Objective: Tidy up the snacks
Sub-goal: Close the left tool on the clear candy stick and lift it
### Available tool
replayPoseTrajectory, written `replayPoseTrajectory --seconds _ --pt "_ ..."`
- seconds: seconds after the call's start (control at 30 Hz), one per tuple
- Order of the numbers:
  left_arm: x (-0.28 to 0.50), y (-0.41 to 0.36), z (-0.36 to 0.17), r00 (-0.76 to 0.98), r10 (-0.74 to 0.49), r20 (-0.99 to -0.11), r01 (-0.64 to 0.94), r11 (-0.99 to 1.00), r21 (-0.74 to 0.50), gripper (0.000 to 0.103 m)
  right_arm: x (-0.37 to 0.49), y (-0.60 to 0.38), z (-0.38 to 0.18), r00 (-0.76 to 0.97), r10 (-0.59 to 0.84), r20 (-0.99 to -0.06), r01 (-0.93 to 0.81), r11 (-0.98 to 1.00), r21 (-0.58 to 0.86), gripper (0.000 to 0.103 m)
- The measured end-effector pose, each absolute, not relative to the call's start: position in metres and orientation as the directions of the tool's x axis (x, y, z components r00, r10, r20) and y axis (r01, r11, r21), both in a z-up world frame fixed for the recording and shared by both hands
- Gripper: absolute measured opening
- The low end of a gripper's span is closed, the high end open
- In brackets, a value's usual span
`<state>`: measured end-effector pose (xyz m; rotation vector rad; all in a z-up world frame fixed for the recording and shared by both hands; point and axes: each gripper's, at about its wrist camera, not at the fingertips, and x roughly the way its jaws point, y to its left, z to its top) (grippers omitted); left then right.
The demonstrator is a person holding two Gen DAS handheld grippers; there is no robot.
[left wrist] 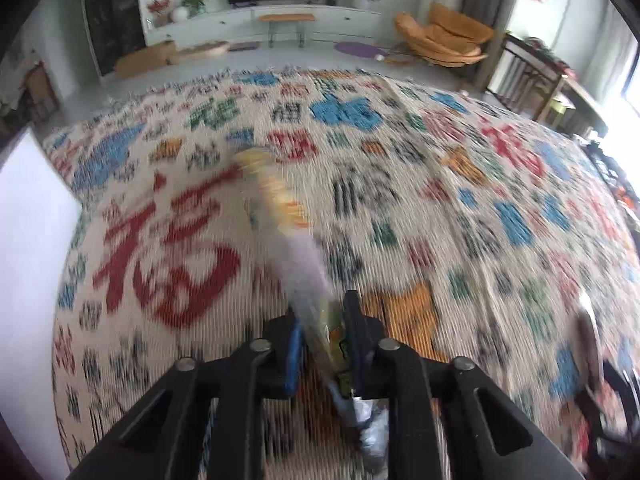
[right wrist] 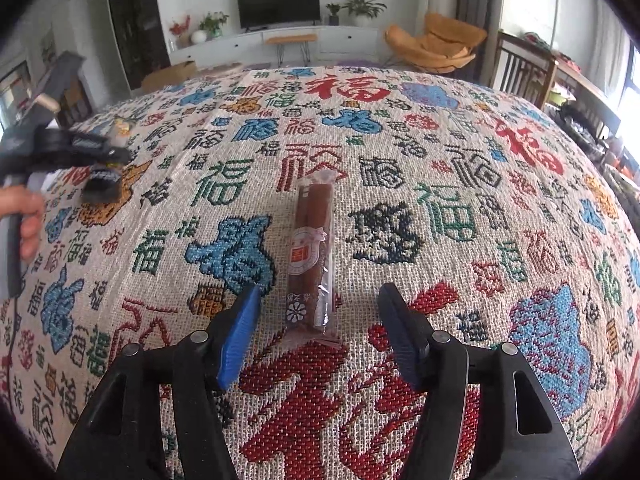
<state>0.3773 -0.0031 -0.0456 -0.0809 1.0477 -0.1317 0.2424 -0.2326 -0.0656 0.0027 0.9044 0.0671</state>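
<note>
Snacks lie in two places: a long packet (left wrist: 280, 216) is pinched in my left gripper (left wrist: 323, 336), and a brown stick snack in clear wrap (right wrist: 311, 256) lies flat on the woven cloth (right wrist: 460, 240) printed with red, blue and green characters. My left tongs are drawn narrow, both pads pressed against the packet's near end, and the rest of it sticks out ahead above the cloth, yellow at the far tip; the left view is smeared by blur, so I cannot read the packet's print. My right gripper (right wrist: 318, 302) stands wide, its blue pads (right wrist: 240, 336) spread on either side of the brown snack's near end, apart from it, touching nothing. That snack points away from me, lengthwise between the fingers. In the right view my left gripper shows at the far left edge, my hand (right wrist: 24, 220) around its handle, well apart from the brown snack.
</note>
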Motion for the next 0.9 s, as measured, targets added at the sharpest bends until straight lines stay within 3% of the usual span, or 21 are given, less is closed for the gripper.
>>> replayPoseTrajectory --seconds 0.13,0.23,0.3,0.4,0.43,0.47,0.57,0.6,0.63,0.7,0.8,0.9 --pt "0.297 0.004 -0.043 0.415 -0.304 -0.857 0.204 0.950 -0.238 0.012 0.242 -0.235 -0.066 0.616 0.054 -0.786 -0.057 0.998 0.025 0.065" --pt "0.233 0.011 -0.045 0.354 -0.338 -0.872 0.274 0.929 -0.248 0.013 0.243 -0.235 -0.066 0.615 0.051 -0.787 -0.057 0.998 0.020 0.065" --pt "0.202 0.022 -0.047 0.346 -0.330 -0.878 0.271 0.931 -0.243 0.020 0.243 -0.234 -0.066 0.615 0.044 -0.787 -0.056 0.998 0.013 0.066" --pt "0.180 0.036 -0.045 0.372 -0.336 -0.865 0.260 0.933 -0.250 0.055 0.243 -0.234 -0.066 0.614 0.039 -0.788 -0.053 0.999 0.009 0.067" --pt "0.181 0.040 -0.046 0.383 -0.323 -0.866 0.248 0.939 -0.240 0.073 0.243 -0.233 -0.066 0.614 0.039 -0.788 -0.052 0.999 0.008 0.067" --pt "0.181 0.039 -0.044 0.402 -0.299 -0.866 0.232 0.948 -0.219 0.080 0.243 -0.233 -0.066 0.614 0.038 -0.789 -0.053 0.999 0.007 0.068" --pt "0.183 0.029 -0.039 0.433 -0.272 -0.859 0.241 0.954 -0.180 0.080 0.244 -0.233 -0.067 0.605 0.055 -0.794 -0.066 0.998 0.019 0.075" --pt "0.190 0.024 -0.041 0.432 -0.251 -0.866 0.242 0.958 -0.157 0.080 0.246 -0.233 -0.067 0.594 0.085 -0.800 -0.092 0.995 0.037 0.084" --pt "0.195 0.019 -0.043 0.430 -0.223 -0.875 0.240 0.962 -0.128 0.080 0.249 -0.232 -0.067 0.572 0.116 -0.812 -0.123 0.991 0.055 0.086" --pt "0.207 0.010 -0.049 0.434 -0.138 -0.890 0.233 0.972 -0.037 0.080 0.262 -0.236 -0.061 0.472 0.159 -0.867 -0.155 0.983 0.096 0.085" --pt "0.212 0.005 -0.052 0.457 -0.091 -0.885 0.230 0.973 0.019 0.076 0.287 -0.261 -0.038 0.371 0.295 -0.880 -0.053 0.953 0.297 0.085" --pt "0.210 0.003 -0.049 0.465 -0.115 -0.878 0.238 0.971 -0.001 0.046 0.311 -0.276 -0.023 0.320 0.315 -0.894 0.061 0.934 0.352 0.085"
